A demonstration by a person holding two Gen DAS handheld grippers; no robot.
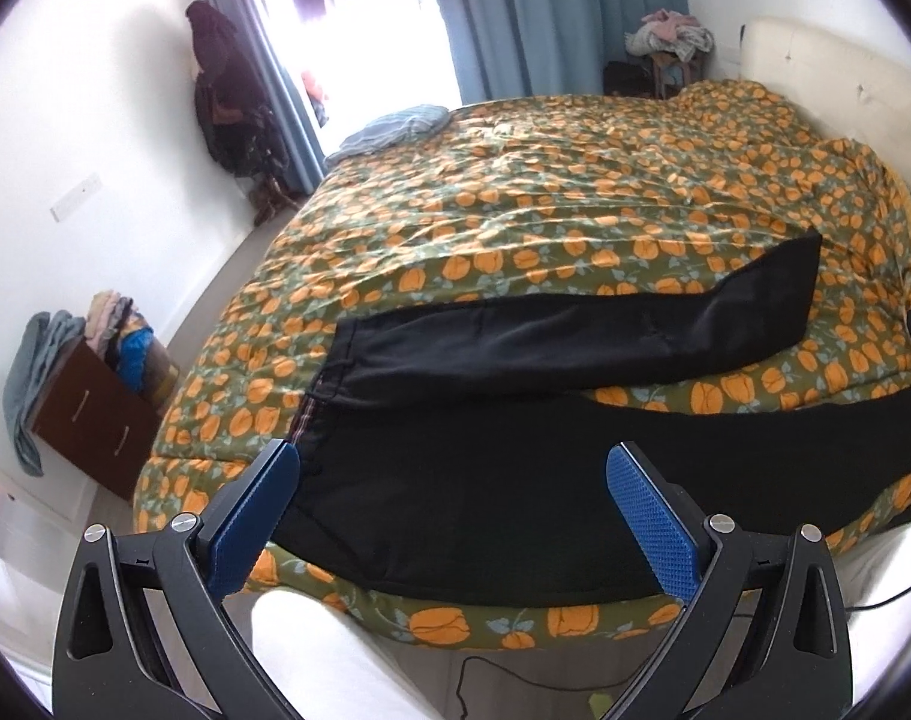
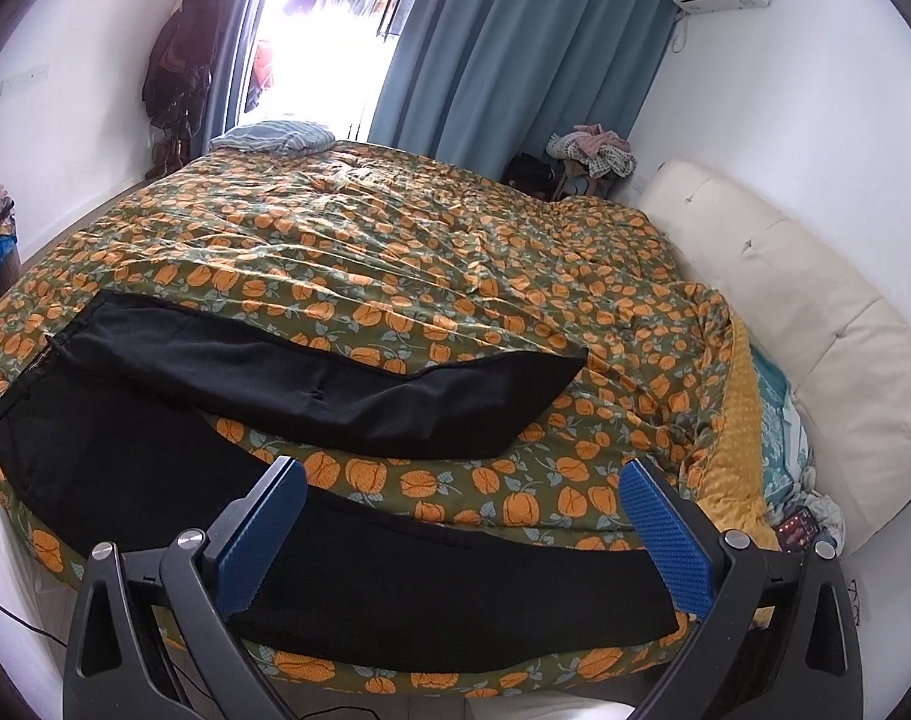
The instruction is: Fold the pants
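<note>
Black pants (image 1: 515, 480) lie spread flat on the bed's near edge, waistband to the left, two legs running right with a gap of bedspread between them. My left gripper (image 1: 452, 468) is open and empty, hovering over the waist end of the near leg. In the right wrist view the pants (image 2: 395, 582) show again, the far leg (image 2: 347, 384) behind. My right gripper (image 2: 464, 486) is open and empty, above the hem end of the near leg.
The bed has a green cover with orange pumpkins (image 1: 575, 210). A cream headboard (image 2: 785, 312) stands at the right. A brown drawer unit with clothes (image 1: 95, 408) stands left of the bed. A striped garment (image 1: 389, 129) lies at the far corner.
</note>
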